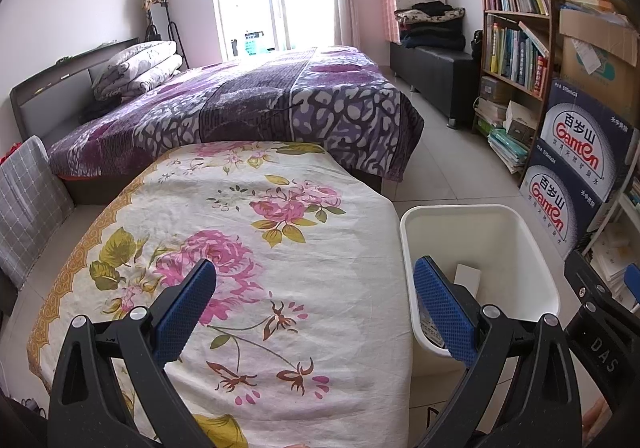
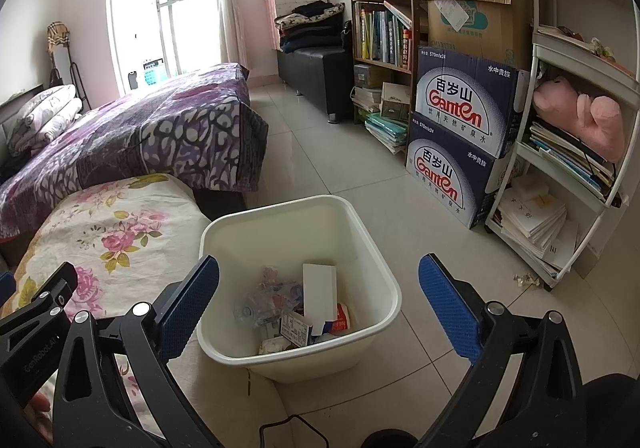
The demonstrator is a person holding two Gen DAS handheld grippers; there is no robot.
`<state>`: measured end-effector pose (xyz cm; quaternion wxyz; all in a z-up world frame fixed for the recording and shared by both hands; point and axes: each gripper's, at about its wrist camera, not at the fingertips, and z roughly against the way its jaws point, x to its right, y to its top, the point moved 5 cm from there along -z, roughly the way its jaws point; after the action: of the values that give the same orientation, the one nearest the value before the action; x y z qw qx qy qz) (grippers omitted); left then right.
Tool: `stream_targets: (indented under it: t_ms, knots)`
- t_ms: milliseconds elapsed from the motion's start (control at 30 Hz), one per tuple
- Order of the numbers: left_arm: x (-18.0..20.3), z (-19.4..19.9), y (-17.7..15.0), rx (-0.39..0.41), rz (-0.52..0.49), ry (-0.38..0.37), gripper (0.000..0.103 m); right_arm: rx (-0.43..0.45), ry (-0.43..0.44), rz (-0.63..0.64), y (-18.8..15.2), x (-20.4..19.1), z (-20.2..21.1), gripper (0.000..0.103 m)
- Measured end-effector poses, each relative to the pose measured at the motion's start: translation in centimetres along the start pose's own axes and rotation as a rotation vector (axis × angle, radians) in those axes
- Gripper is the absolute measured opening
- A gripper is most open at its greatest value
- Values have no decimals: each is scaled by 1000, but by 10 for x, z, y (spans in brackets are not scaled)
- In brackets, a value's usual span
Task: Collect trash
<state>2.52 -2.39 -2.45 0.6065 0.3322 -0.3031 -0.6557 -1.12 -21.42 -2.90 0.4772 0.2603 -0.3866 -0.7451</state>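
1. Your left gripper (image 1: 314,298) hangs low in the frame over the floral cloth-covered table (image 1: 240,248), fingers spread apart and holding nothing.
2. Your right gripper (image 2: 318,298) is spread wide too, holding nothing, above the white plastic bin (image 2: 372,248).
3. The crumpled wrappers and small boxes (image 2: 296,308) lie inside that bin, centre frame.

In the left wrist view, most of the white bin's (image 1: 480,224) contents are screened by its near wall and by a blue finger pad (image 1: 444,312), with only a white box (image 1: 468,276) partly seen. The labels on the crumpled wrappers (image 2: 268,300) in the bin are too small to be read. The bed's (image 1: 240,104) headboard end is cut off at the picture's left edge.
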Motion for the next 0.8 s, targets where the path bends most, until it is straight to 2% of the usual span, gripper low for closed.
stream_targets:
  t_ms: [800]
  knots:
    - [-3, -3, -1, 7, -9, 1, 96, -6, 1, -1, 0, 0, -1, 96]
